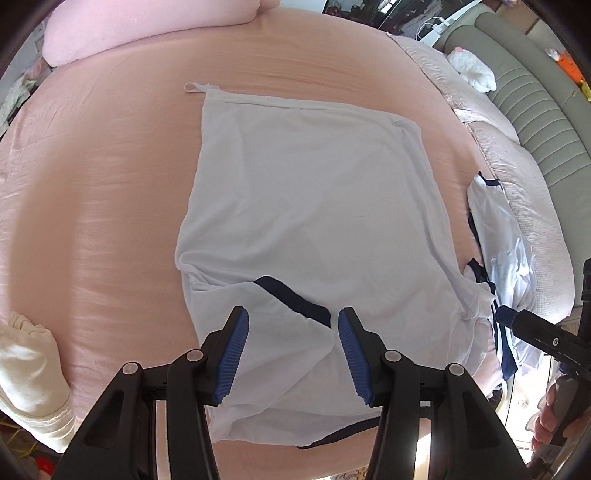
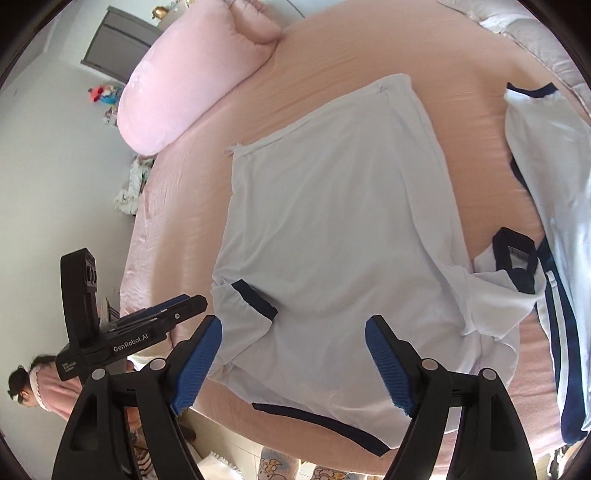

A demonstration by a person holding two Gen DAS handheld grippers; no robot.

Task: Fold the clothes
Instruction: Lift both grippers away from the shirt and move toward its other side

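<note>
In the left wrist view, a white short-sleeved shirt with navy trim (image 1: 314,206) lies spread flat on a bed covered by a peach-pink sheet (image 1: 110,184). One navy-cuffed sleeve is folded in over the near part of the shirt. The left claw (image 1: 293,350) hovers above that near part, its blue ribbed pads parted with nothing pinched between them. A second white garment with navy stripes (image 1: 502,266) lies crumpled at the right side of the bed, just beside the shirt. A pale pink pillow (image 1: 147,29) rests at the far end, and the right claw's black tip (image 1: 517,319) enters from the right edge.

In the right wrist view, the same shirt (image 2: 332,221) fills the middle of the bed (image 2: 461,129), its navy-edged hem near the bed's edge. The right claw (image 2: 293,362) stands wide apart above the near part of the shirt, gripping nothing. The striped garment (image 2: 554,221) lies to the right, touching the shirt. The left claw (image 2: 177,315) shows at left, seen side-on, and the pink pillow (image 2: 192,85) sits at upper left.
</note>
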